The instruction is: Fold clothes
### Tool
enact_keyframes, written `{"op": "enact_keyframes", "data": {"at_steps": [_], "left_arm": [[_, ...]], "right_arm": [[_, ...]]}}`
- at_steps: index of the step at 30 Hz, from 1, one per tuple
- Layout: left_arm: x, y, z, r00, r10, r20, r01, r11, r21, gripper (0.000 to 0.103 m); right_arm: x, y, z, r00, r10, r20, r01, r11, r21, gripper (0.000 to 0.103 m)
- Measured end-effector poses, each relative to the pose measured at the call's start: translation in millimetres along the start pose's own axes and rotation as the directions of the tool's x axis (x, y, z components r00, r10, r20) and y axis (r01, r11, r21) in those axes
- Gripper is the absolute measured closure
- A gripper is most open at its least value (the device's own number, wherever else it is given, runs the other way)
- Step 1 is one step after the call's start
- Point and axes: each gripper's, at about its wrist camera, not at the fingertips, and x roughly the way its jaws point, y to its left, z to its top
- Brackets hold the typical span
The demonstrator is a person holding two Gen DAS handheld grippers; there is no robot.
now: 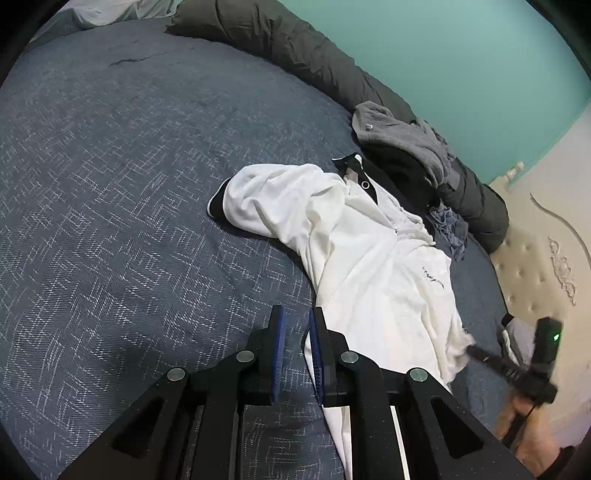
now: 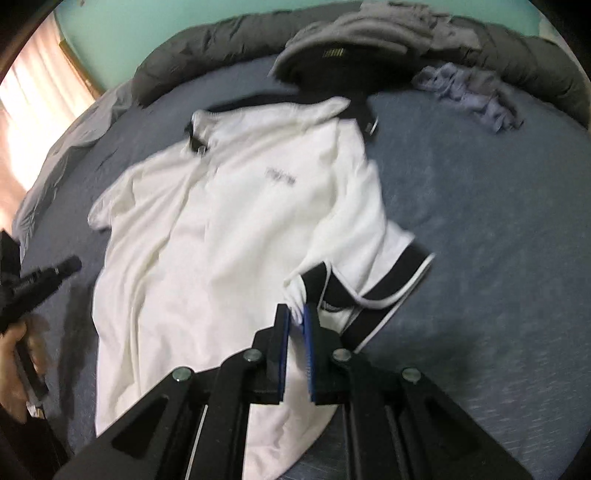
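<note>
A white polo shirt (image 1: 369, 258) (image 2: 240, 221) with black collar and black sleeve bands lies front up on the blue bed cover (image 1: 110, 184). In the right wrist view my right gripper (image 2: 297, 314) is shut on a fold of white cloth at the shirt's side, just beside the black-banded sleeve (image 2: 391, 291). The left wrist view shows that gripper (image 1: 471, 349) blurred at the shirt's far edge. My left gripper (image 1: 297, 314) hovers at the hem with its jaws a narrow gap apart and only bed cover showing between them; the hem runs under its right finger. From the right wrist view it (image 2: 72, 266) sits just off the shirt's edge.
A pile of grey and black clothes (image 1: 402, 136) (image 2: 369, 33) lies beyond the collar, with a small blue-grey garment (image 2: 469, 96) beside it. A dark rolled duvet (image 1: 295, 40) lines the bed's far edge. A cream tufted headboard (image 1: 535, 258) stands beside the bed.
</note>
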Motion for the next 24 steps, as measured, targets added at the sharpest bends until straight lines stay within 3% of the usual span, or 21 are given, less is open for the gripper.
{"op": "enact_keyframes", "data": {"at_steps": [3, 5, 10, 12, 15, 17, 24], "left_arm": [[1.0, 0.6, -0.2, 1.0, -0.004, -0.003, 0.004, 1.0, -0.005, 0.089], [0.9, 0.7, -0.3, 1.0, -0.004, -0.003, 0.004, 1.0, -0.008, 0.089], [0.7, 1.0, -0.4, 1.0, -0.005, -0.002, 0.005, 1.0, -0.013, 0.089], [0.6, 1.1, -0.5, 1.0, -0.006, -0.002, 0.006, 1.0, -0.016, 0.089], [0.6, 0.7, -0.4, 1.0, -0.005, -0.002, 0.005, 1.0, -0.017, 0.089], [0.9, -0.3, -0.3, 1.0, -0.005, -0.003, 0.005, 1.0, -0.013, 0.089], [3.8, -0.4, 0.3, 1.0, -0.001, -0.009, 0.001, 1.0, -0.005, 0.089]], "right_arm": [[1.2, 1.4, -7.4, 0.999, 0.034, 0.007, -0.034, 0.999, 0.008, 0.092], [-6.6, -3.7, -9.0, 0.999, 0.044, 0.025, -0.045, 0.998, 0.033, 0.083], [-46.7, -34.7, -13.4, 0.976, 0.124, 0.177, -0.153, 0.975, 0.164, 0.07], [-51.6, -55.7, -12.1, 0.98, 0.06, 0.189, -0.11, 0.958, 0.266, 0.065], [-40.2, -82.3, -12.4, 0.982, 0.063, 0.176, -0.131, 0.903, 0.409, 0.062], [-29.9, -88.5, -12.6, 0.985, 0.056, 0.162, -0.125, 0.882, 0.454, 0.046], [0.5, -99.2, -4.9, 0.985, 0.069, 0.16, -0.14, 0.86, 0.491, 0.046]]}}
